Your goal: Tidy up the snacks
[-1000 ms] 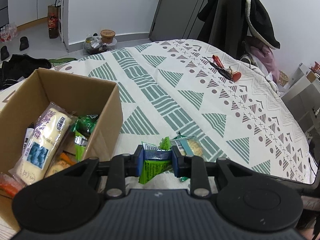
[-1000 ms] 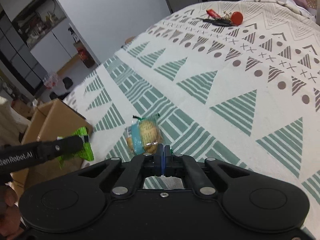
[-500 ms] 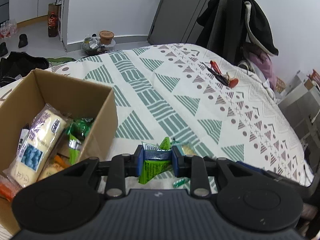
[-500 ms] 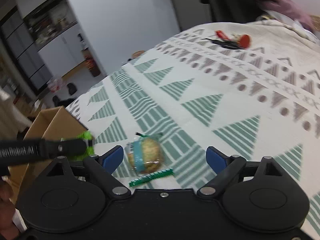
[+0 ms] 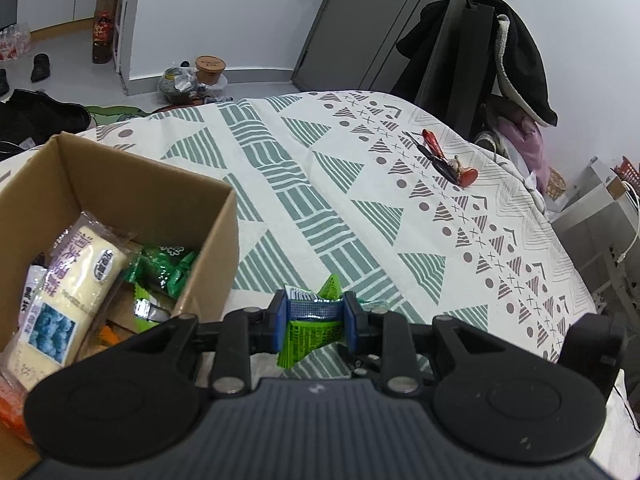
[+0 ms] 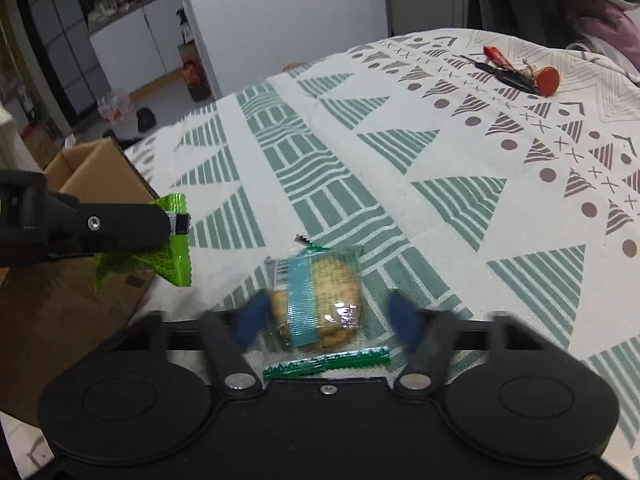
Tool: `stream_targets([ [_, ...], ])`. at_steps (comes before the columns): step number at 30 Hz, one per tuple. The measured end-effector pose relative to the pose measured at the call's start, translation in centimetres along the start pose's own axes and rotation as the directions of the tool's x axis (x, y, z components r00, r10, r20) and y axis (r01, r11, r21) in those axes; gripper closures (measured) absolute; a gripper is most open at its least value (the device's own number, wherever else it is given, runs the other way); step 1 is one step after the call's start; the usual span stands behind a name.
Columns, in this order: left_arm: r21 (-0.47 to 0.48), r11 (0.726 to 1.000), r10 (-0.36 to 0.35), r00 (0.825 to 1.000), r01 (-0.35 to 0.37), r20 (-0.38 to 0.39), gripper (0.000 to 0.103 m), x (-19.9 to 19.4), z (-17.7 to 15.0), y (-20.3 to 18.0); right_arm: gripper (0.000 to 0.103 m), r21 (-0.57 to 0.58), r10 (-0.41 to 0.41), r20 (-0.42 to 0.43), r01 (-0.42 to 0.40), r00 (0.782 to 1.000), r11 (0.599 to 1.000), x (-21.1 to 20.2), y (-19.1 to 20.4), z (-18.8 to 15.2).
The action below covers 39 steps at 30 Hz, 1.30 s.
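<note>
**Green packet clamped on the left, cookie pack framed on the right**

Your left gripper (image 5: 314,323) is pinching a bright green snack packet (image 5: 312,330) between its blue pads, holding it in the air just beside the right wall of the cardboard box (image 5: 208,256). From the right wrist view, that same packet (image 6: 160,258) is hanging from the left fingers in front of the box's corner (image 6: 92,168), clear of the cloth.

The box is sitting on the patterned tablecloth (image 5: 360,208) and is already holding several snacks: a long pale bread pack (image 5: 68,292) leaning against its left side, a dark green wrapper (image 5: 166,266) next to it, and smaller items underneath that you cannot make out clearly.

Your right gripper (image 6: 326,320) is standing with its fingers spread apart, one on each side of a clear-wrapped cookie pack (image 6: 320,300) with a teal band. The fingers are blurred, and neither one is visibly touching the wrapper. The cookie pack is lying flat on the cloth, near the box but apart from it.

A bunch of keys with a red tag (image 6: 520,72) is lying well away at the far side of the table.
</note>
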<state>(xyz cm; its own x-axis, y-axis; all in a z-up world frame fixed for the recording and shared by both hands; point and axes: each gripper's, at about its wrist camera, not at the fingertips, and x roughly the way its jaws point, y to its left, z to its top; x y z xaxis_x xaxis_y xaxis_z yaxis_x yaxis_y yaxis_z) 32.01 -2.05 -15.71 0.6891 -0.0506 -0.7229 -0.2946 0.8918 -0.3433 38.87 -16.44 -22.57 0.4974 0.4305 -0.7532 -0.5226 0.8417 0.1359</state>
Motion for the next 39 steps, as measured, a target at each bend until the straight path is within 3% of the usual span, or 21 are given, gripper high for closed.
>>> stream_targets([
  [13, -0.004, 1.0, 0.006, 1.0, -0.006, 0.0, 0.076, -0.7, -0.3, -0.1, 0.056, 0.139, -0.05, -0.071, 0.06, 0.996, 0.988, -3.3, -0.5, -0.3],
  [27, 0.056, 0.998, 0.009, 1.0, -0.01, 0.015, 0.076, -4.4, -0.7, -1.9, 0.056, 0.214, -0.07, 0.024, 0.063, 0.997, 0.975, -9.5, -0.4, -0.4],
  [39, 0.08, 0.997, -0.011, 0.997, 0.005, 0.07, 0.076, -9.9, 0.9, -0.2, 0.056, 0.244, -0.031, 0.15, -0.007, 0.988, 0.97, -14.0, 2.4, -0.8],
])
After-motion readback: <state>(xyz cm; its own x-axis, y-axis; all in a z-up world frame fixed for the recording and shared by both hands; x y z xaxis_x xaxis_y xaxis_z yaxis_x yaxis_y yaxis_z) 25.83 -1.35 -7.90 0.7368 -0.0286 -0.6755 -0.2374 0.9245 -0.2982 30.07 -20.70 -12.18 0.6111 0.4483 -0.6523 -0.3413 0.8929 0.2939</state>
